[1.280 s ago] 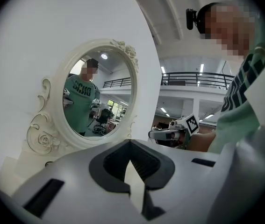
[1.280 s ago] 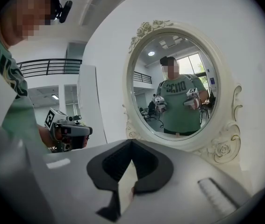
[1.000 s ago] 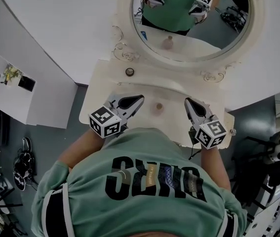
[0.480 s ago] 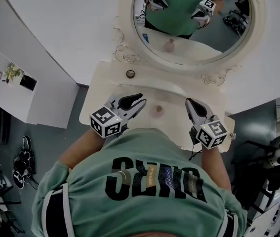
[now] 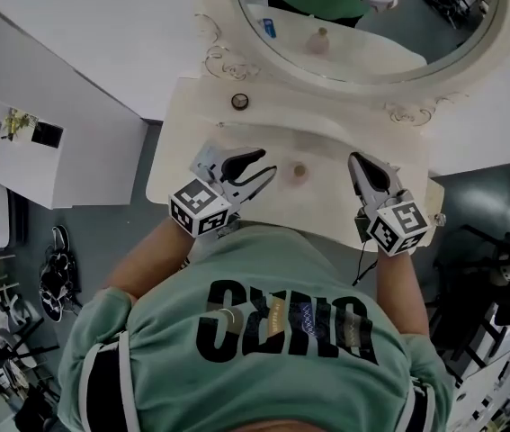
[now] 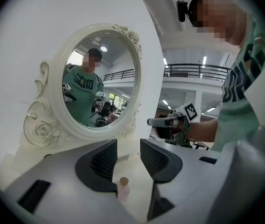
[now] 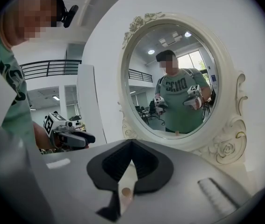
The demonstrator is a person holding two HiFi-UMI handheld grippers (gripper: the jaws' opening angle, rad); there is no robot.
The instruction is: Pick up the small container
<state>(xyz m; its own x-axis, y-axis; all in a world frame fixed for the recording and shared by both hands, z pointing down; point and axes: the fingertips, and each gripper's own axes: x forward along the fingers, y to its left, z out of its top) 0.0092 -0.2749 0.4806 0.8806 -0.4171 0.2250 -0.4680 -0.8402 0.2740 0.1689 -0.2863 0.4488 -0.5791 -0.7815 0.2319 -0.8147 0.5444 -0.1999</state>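
Note:
The small container [image 5: 299, 169], a pale pink bottle with a tan cap, stands upright on the cream dressing table [image 5: 192, 138]. My left gripper [image 5: 262, 170] hovers just left of it, tips pointing at it. Its jaws are opening, with nothing between them. In the left gripper view the container [image 6: 123, 189] shows low down past the gap of the left gripper [image 6: 128, 148], partly hidden by the left jaw. My right gripper [image 5: 361, 163] is to the container's right, shut and empty. In the right gripper view the container [image 7: 126, 192] sits below the right gripper's [image 7: 131, 143] closed tips.
An oval mirror [image 5: 362, 25] in an ornate cream frame stands at the table's back and reflects the person and both grippers. A small dark round object [image 5: 240, 101] lies at the back left. The table's front edge runs under the grippers, with grey floor beyond.
The left gripper's jaws have gone from closed to wide apart, and its tips have edged closer to the container. The right gripper has stayed shut.

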